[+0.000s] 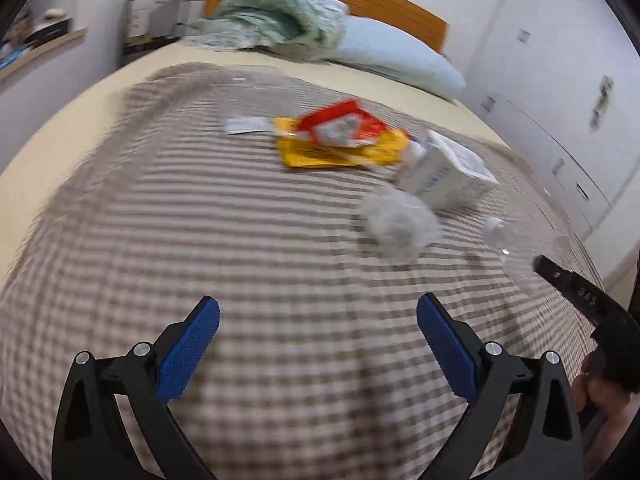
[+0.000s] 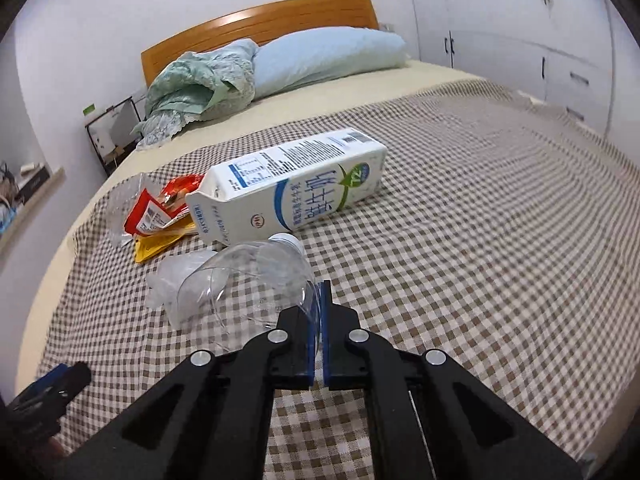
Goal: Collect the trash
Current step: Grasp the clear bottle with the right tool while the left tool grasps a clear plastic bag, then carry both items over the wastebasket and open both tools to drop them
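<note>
The right gripper (image 2: 321, 292) was clamped on the wall of a crushed clear plastic bottle (image 2: 248, 280), which lay on the checked bedcover (image 2: 480, 240) just in front of a toppled milk carton (image 2: 292, 192). The left gripper (image 1: 318, 316) hung spread wide over the cover, holding nothing. Red and yellow wrappers (image 2: 160, 216) lay beside the carton's top, and crumpled clear plastic (image 2: 168, 280) lay against the bottle.

Both wrist cameras look steeply down along their claws over the checked blanket (image 1: 248, 240) toward the headboard (image 2: 256, 20) at twelve o'clock, the right one close over the clear bottle (image 2: 256, 276), the left one farther back, and both views share the milk carton (image 2: 292, 188) and wrappers (image 1: 340, 136).
</note>
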The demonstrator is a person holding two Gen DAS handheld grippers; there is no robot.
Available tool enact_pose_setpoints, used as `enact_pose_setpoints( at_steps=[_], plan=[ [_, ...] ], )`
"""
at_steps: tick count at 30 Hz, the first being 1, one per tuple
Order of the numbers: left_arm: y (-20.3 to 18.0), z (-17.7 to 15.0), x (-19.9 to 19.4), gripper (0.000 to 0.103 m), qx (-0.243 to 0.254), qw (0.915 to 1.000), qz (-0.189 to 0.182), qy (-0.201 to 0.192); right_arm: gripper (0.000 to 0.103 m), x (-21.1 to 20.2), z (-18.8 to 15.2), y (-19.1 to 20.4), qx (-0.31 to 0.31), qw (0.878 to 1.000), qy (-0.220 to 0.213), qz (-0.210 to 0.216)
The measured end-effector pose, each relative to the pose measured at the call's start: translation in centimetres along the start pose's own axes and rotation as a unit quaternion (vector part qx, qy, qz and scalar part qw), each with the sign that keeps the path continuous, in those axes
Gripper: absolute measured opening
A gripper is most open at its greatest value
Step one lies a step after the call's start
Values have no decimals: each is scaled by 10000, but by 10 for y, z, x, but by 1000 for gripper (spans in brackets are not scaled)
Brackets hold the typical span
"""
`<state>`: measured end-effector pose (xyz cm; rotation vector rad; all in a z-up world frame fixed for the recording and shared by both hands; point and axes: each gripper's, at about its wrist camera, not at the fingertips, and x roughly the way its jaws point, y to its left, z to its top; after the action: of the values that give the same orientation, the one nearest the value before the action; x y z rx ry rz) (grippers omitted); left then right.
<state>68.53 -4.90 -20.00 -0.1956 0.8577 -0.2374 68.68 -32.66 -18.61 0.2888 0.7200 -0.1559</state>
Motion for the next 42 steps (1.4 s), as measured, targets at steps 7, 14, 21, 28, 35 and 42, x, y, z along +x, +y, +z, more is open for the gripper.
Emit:
enact_pose_setpoints(
  at_steps=[7, 14, 21, 28, 35, 42],
  plan=[
    [-47, 46, 59, 95, 790, 9967, 99, 129, 2, -5, -2, -14, 114, 9997, 69, 226],
    [-61, 46, 107, 36, 853, 9941, 94, 662, 2, 2, -2, -22, 135, 9993, 237, 250],
    [-61, 40, 79, 11, 1003, 9934, 141, 534, 2, 4, -8, -3, -135, 9985, 327, 427],
    [-56, 45, 47, 7, 915, 9952, 166, 297, 2, 1, -7, -6, -127, 9987, 275, 421],
    [-64, 54, 3, 5, 868, 9955, 352, -124, 2, -12, -3, 0, -90, 9987, -23, 491],
    [-72, 23, -107, 5, 913, 9934, 324, -607, 2, -111, 2, 12, -573, 9950, -648, 499]
  ],
)
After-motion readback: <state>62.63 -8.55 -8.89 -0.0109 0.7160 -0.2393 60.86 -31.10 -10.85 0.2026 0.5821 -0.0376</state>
